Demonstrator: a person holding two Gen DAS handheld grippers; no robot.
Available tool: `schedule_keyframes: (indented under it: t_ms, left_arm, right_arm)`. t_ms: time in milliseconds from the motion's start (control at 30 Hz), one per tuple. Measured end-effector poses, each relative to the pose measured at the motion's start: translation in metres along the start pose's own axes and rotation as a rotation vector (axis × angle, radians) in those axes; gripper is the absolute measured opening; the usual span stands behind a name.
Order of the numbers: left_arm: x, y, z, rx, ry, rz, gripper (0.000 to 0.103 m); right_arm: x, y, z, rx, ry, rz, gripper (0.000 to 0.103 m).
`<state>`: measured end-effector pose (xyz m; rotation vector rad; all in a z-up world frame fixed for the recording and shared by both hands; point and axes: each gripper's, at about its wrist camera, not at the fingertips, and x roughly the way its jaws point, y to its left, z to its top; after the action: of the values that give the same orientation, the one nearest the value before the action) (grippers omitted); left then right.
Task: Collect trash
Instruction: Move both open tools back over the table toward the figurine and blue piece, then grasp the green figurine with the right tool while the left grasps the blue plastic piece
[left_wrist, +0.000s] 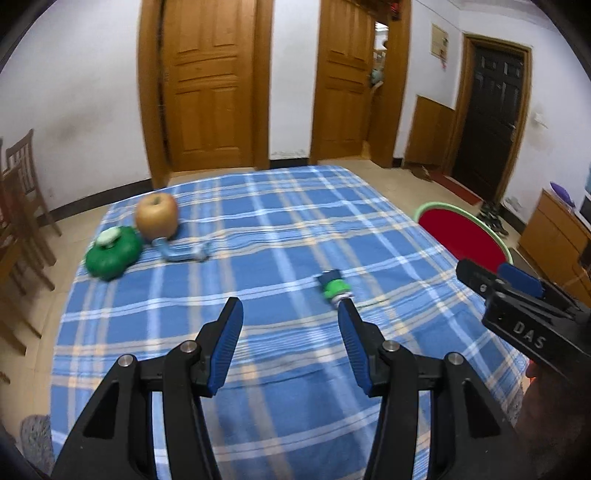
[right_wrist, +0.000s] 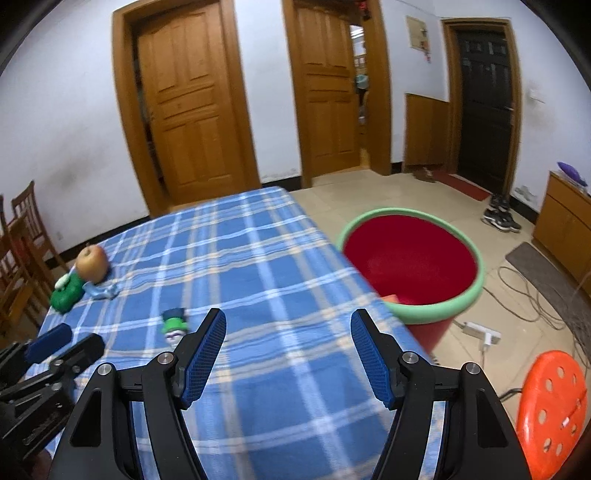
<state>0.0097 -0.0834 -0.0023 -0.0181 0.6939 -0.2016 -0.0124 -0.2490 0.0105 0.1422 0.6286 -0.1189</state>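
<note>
Trash sits on the checked tablecloth (left_wrist: 280, 229): a small green-capped piece (left_wrist: 334, 287) nearest me, with an apple (left_wrist: 156, 217), green lump (left_wrist: 112, 253) and pale blue scrap (left_wrist: 183, 253) grouped at the far left. My left gripper (left_wrist: 290, 317) and right gripper (right_wrist: 288, 332) both hang spread wide, holding nothing. Red bin (right_wrist: 410, 258) stands just beside the table edge, presumably for short drops.

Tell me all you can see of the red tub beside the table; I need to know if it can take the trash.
The red tub is a round, wide-mouthed basin, plastic by its look, red inside and out with a pale green rolled rim. It stands upright on the tiled floor, close against the table's right edge, mouth open and below the tabletop. Something orange shows low inside, partly hidden by the table edge. Neither gripper touches it.
</note>
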Motion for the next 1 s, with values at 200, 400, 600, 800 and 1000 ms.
schedule_keyframes:
  t_ms: [200,400,600,800,1000]
  left_arm:
    - [-0.006,0.034,-0.008,-0.051,0.002,0.037,0.054]
    - [-0.009,0.072,-0.017,-0.089,0.021,0.094,0.055]
    - [-0.008,0.098,-0.016,-0.126,0.011,0.087,0.059]
    - [0.017,0.117,0.004,-0.17,0.018,0.034,0.077]
    - [0.064,0.127,0.032,-0.187,0.045,-0.034,0.092]
  right_arm:
    - [0.009,0.026,-0.001,-0.055,0.023,0.045,0.071]
    - [0.019,0.05,0.004,-0.09,0.028,0.095,0.071]
    - [0.043,0.069,0.012,-0.086,0.08,0.144,0.075]
    - [0.08,0.089,0.014,-0.175,0.162,0.097,0.075]
    - [0.109,0.087,0.001,-0.162,0.282,0.136,0.049]
